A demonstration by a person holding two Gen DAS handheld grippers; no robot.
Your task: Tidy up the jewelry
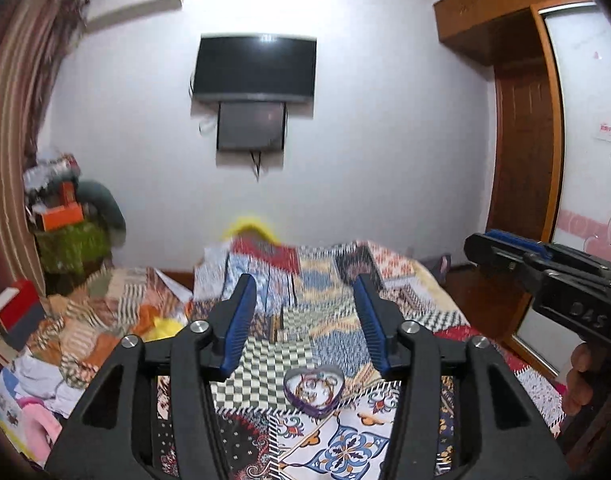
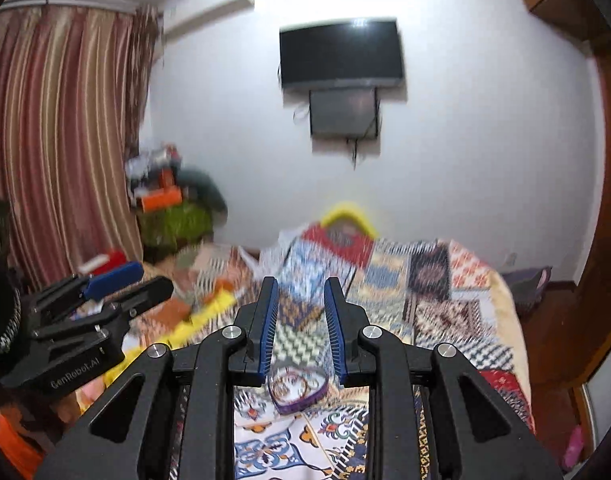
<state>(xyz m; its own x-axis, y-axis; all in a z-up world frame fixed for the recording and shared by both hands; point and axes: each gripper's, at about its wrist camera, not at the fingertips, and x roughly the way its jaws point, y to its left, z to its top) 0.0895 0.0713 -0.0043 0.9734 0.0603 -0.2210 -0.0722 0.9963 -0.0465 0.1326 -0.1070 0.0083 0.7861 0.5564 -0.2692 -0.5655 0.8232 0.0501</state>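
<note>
A heart-shaped box [image 1: 313,394] with a purple rim sits on the patterned bedspread [image 1: 337,444], its jewelry [image 1: 311,388] showing only as a blurred tangle inside. The left gripper [image 1: 303,284] hangs above and behind it, blue-padded jaws spread wide, holding nothing. The right gripper [image 2: 299,286] is also raised over the box, jaws narrower and also holding nothing. Bare bedspread surrounds the box on all sides, and the bed's right edge is well apart from it.

A purple heart-shaped tray [image 1: 313,394] holding tangled bracelets [image 1: 311,388] lies flat and open on the patterned bedspread [image 1: 337,444].
</note>
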